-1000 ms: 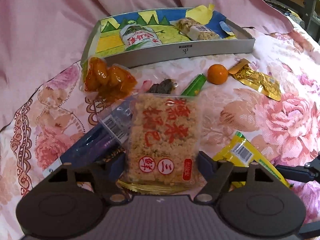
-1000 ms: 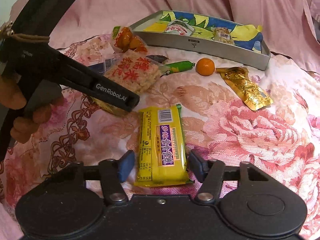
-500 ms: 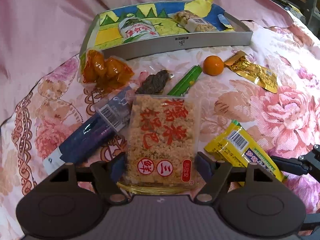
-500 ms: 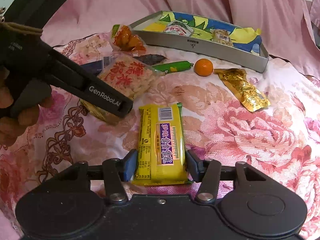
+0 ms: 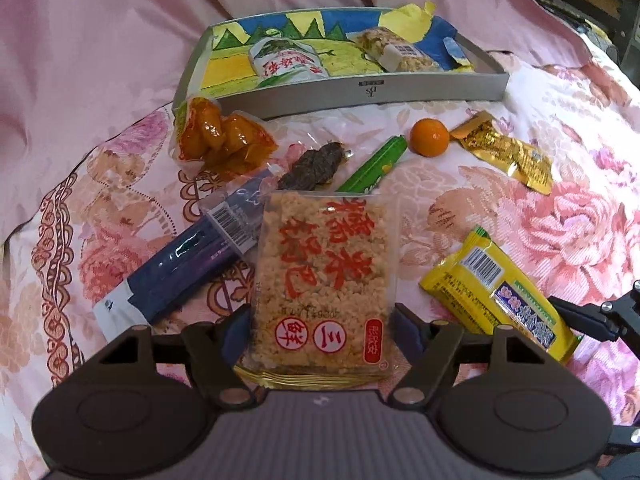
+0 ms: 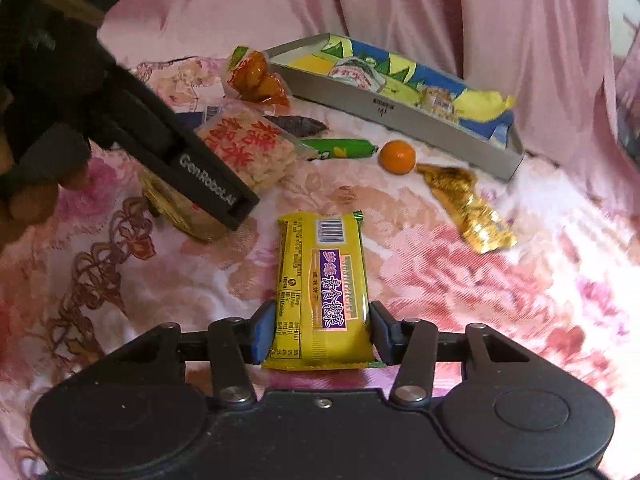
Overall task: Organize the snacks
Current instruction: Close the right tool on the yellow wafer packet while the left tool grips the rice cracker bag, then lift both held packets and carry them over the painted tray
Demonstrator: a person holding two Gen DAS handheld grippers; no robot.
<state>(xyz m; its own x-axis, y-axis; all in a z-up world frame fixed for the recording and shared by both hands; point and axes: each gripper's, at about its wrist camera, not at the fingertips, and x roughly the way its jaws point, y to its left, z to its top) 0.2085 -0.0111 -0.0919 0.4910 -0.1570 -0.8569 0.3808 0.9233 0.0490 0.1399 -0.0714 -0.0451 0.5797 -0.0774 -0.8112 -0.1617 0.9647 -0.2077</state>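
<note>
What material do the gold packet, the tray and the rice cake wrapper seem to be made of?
Gold packet: probably metallic foil film; it is shiny and crinkled, with bright glints.
Tray: the grey wall looks matte, perhaps cardboard or painted metal; I cannot tell which.
Rice cake wrapper: clear, glossy plastic film, since the grains show through under the red print.

My left wrist view looks steeply down, close over the floral bedspread (image 5: 500,208), with the grey tray (image 5: 360,92) at upper centre. My right wrist view sits similarly low, the tray (image 6: 400,116) upper right. Both share tray and bedspread (image 6: 440,280).
</note>
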